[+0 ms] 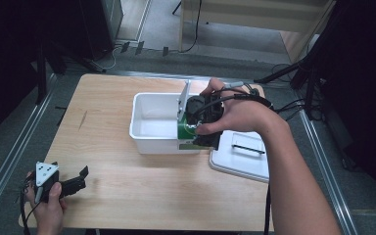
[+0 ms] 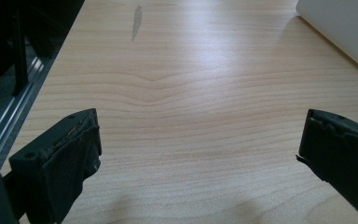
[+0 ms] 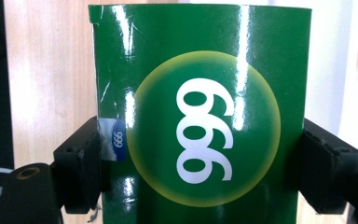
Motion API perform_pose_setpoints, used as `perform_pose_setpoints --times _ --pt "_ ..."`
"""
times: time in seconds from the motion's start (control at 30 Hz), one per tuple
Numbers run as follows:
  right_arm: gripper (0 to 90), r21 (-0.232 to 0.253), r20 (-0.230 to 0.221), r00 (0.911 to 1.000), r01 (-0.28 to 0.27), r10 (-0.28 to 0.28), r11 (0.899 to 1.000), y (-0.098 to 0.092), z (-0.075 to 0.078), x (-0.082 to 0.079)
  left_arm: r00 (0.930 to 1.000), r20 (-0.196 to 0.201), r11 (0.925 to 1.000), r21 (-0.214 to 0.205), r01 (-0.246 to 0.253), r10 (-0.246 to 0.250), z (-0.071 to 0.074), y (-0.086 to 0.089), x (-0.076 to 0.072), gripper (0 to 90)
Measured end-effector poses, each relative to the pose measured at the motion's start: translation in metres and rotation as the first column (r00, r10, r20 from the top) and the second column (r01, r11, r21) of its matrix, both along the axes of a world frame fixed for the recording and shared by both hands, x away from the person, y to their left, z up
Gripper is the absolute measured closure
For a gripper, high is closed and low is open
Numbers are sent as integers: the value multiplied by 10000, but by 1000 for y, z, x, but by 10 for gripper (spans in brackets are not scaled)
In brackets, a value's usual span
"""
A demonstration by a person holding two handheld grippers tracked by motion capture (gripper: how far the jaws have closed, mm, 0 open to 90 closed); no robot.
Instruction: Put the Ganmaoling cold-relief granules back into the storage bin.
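Right gripper (image 1: 201, 128) fingers are clamping the green box (image 3: 200, 116) by both sides, holding it over the near right corner of the white bin (image 1: 149, 139), next to the white lid (image 1: 242, 156). Left gripper (image 2: 200, 154) is sitting low over the counter (image 1: 127, 186), fingers spread wide, gripping nothing.

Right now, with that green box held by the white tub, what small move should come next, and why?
Probably lower the green box into the white tub. The right hand-held gripper grips its sides at the tub's near right corner, and the tub looks empty. The left hand-held gripper sits open and idle.
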State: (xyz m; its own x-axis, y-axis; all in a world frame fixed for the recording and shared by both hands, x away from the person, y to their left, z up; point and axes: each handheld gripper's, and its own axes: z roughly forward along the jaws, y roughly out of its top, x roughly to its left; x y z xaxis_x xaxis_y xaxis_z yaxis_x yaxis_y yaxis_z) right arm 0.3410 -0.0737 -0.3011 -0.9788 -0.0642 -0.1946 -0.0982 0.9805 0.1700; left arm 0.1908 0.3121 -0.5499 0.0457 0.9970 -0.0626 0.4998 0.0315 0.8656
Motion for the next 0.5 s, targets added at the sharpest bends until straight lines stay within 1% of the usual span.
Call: perform_pose_setpoints --times 0.07,0.17,0.2,0.23,0.27,0.37,0.4,0.43,0.47,0.5 --pt "163 56 30 9999 147 -147 9999 1 4 4 10000 -7 10000 -43 13 -13 0 0 0 0" --pt "164 203 104 9999 30 -32 9998 3 6 14 10000 -13 10000 -80 14 -14 0 0 0 0" --pt "164 175 81 9998 167 -169 9997 3 7 17 10000 -14 10000 -73 26 -26 0 0 0 0" --pt "164 218 99 9999 105 -108 9997 4 7 20 10000 -17 10000 -74 35 -35 0 0 0 0" --pt "164 196 63 9994 331 -332 9993 4 7 21 10000 -13 10000 -80 34 -34 0 0 0 0" --pt "165 292 170 9996 225 -230 9993 7 5 31 10000 0 9999 -136 58 -58 0 1 0 0" --pt "164 207 216 9991 358 -363 9991 8 5 32 10000 3 9999 -134 59 -59 0 1 0 0" --pt "164 214 317 9992 228 -235 9995 9 4 35 10000 3 9999 -138 62 -62 0 1 0 0" --pt "164 192 323 9990 312 -318 9993 10 4 36 10000 -4 9999 -141 69 -69 0 1 0 0" --pt "164 244 306 9993 203 -211 9995 12 3 40 10000 -7 9999 -138 67 -67 0 1 0 0"
